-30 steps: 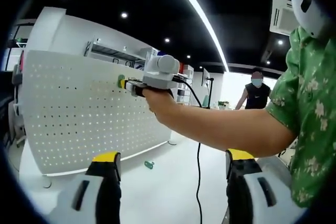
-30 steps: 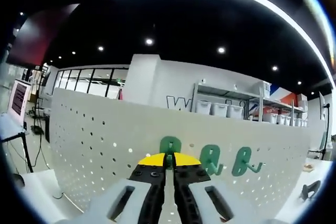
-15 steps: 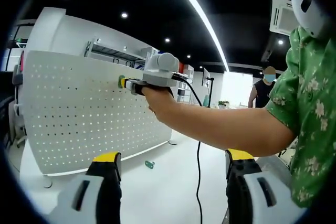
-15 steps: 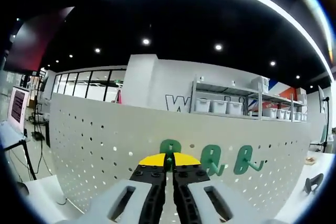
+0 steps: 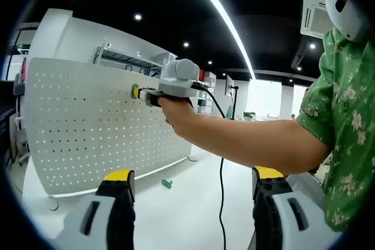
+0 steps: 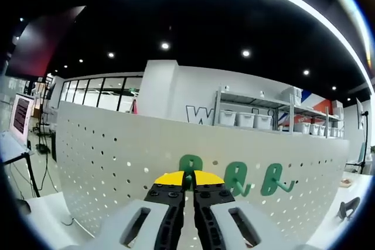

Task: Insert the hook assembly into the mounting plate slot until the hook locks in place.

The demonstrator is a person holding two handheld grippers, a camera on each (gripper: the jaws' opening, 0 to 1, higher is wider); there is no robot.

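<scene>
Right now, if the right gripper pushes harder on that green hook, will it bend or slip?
The hook looks like moulded plastic, probably stiff. The right gripper pinches just a thin edge, so it might twist or slip. The pegboard stands upright and may flex slightly.

Green hooks (image 6: 234, 181) on white perforated pegboard (image 6: 105, 162); yellow-tipped tongs (image 6: 188, 178).

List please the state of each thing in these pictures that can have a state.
Left gripper: open, holding nothing.
Right gripper: shut on a green hook, pressed at the pegboard.
Two other green hooks: already hanging on the pegboard.
Small green piece: lying on the white table.
</scene>
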